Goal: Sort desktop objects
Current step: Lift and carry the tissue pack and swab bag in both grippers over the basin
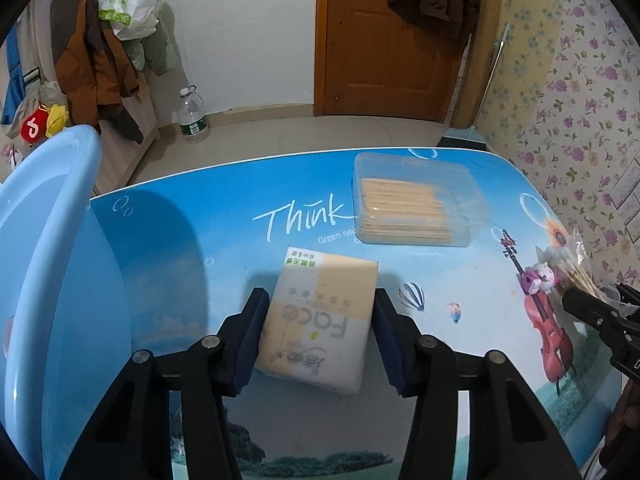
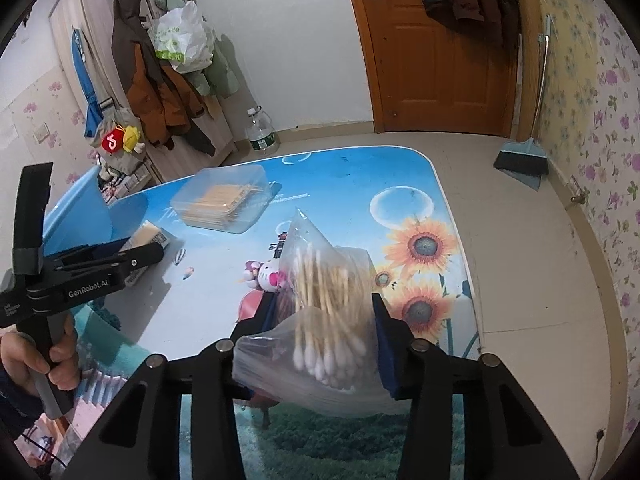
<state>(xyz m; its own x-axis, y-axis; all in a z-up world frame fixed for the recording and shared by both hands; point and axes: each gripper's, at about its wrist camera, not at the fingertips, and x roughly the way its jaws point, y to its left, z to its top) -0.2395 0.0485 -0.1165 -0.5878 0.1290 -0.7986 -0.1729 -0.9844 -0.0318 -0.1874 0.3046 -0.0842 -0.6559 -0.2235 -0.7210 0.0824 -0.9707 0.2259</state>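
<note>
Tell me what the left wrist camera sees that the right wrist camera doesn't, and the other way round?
Only the left wrist view shows the left gripper from behind, its jaws astride the tissue pack, and the word "Think" printed on the table.

Only the right wrist view shows the broom and dustpan by the wall, the printed sunflowers, and a hand gripping the left tool's handle.

Both show the clear box of sticks, the bag of cotton swabs between the right gripper's jaws, the blue basin, the water bottle and the wooden door.
</note>
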